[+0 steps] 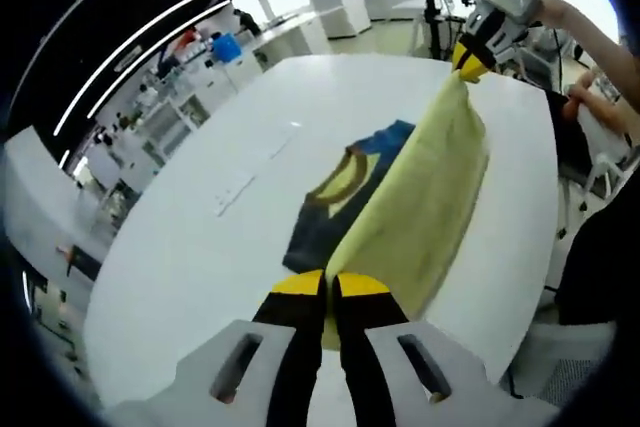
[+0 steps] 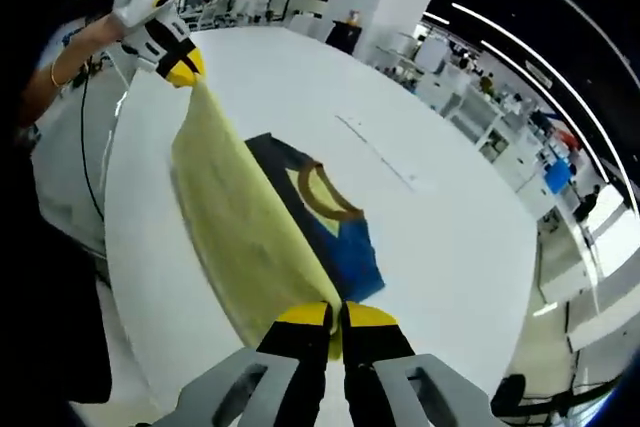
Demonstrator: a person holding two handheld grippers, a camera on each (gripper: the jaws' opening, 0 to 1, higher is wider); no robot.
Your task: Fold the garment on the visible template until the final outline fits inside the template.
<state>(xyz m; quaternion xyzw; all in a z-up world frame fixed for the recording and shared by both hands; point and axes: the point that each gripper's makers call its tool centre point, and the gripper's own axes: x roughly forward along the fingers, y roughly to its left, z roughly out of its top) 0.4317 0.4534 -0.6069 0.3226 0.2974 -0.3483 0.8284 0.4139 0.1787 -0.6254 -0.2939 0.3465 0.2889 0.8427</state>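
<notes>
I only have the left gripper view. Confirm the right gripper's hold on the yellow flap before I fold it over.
Observer: In the right gripper view, the right gripper has its jaws shut on the edge of the yellow flap.
Operator: Tell me what lies next to those jaws.
Observer: The bright blue part of the garment lies flat on the table, just beyond the tips.
Operator: Check my left gripper from outside.
Observer: The left gripper pinches the flap's far corner with its yellow tips, lifted clear of the table.
</notes>
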